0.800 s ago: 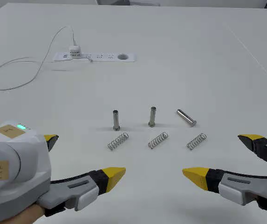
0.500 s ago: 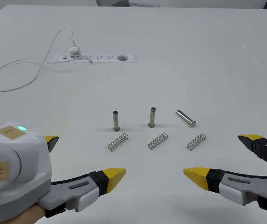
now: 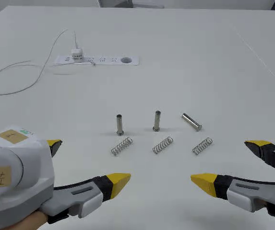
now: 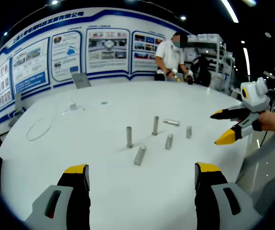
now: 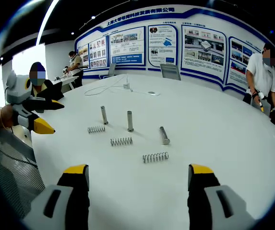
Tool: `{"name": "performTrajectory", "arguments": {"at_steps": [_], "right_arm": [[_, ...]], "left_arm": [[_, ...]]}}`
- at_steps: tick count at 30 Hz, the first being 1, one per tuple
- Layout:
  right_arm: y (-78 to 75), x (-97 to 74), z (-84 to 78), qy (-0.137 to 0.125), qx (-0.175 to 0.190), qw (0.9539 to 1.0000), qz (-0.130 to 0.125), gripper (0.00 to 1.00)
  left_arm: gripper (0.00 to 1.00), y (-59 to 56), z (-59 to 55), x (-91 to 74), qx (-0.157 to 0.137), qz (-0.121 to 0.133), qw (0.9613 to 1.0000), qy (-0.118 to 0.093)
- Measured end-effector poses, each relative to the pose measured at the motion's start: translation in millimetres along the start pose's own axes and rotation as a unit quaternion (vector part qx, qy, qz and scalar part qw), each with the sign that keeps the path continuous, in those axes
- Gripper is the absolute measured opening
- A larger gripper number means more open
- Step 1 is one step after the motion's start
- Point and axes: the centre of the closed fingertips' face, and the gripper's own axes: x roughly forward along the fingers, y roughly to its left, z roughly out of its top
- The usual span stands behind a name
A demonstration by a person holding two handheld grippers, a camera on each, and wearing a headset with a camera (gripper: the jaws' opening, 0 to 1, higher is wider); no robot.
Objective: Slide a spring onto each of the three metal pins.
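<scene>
Your left gripper (image 3: 89, 160) and right gripper (image 3: 226, 162) both gape wide and empty. The three springs (image 3: 162, 144) lie on the desk (image 3: 175, 57) ahead of them, just beside the pins (image 3: 156, 120).

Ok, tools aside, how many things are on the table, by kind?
Metal pins: 3, two upright and one lying
Springs: 3, all lying loose
Power strip: 1
Charger with cable: 1, plugged into the strip
Total: 8
</scene>
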Motion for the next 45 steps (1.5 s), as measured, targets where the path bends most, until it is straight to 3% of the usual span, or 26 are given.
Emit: {"name": "performTrajectory", "arguments": {"at_steps": [6, 14, 28, 36, 45], "right_arm": [[-0.5, -1.3, -3.3, 0.01, -0.019, 0.9997, -0.006, 0.85], [1.5, -3.9, -2.4, 0.014, -0.013, 0.9998, 0.001, 0.81], [-15.2, -4.7, 16.2, 0.039, -0.02, 0.999, 0.011, 0.6], [-30.5, 7.0, 32.6, 0.046, -0.019, 0.9986, 0.021, 0.46], [-43.5, 25.3, 41.6, 0.053, -0.013, 0.9981, 0.028, 0.41]], "left_arm": [[0.93, 0.1, 0.0, 0.0, 0.0, 0.0, 1.0, 0.0], [0.93, -0.5, 0.3, 0.3, 0.001, -0.002, 1.0, -0.001], [0.92, -8.7, 1.7, 0.2, 0.016, -0.012, 0.9998, 0.001], [0.9, -10.1, 0.9, -0.8, 0.018, -0.014, 0.9997, 0.006], [0.89, -6.3, 0.8, -0.6, 0.006, -0.014, 0.9998, 0.009]]}}
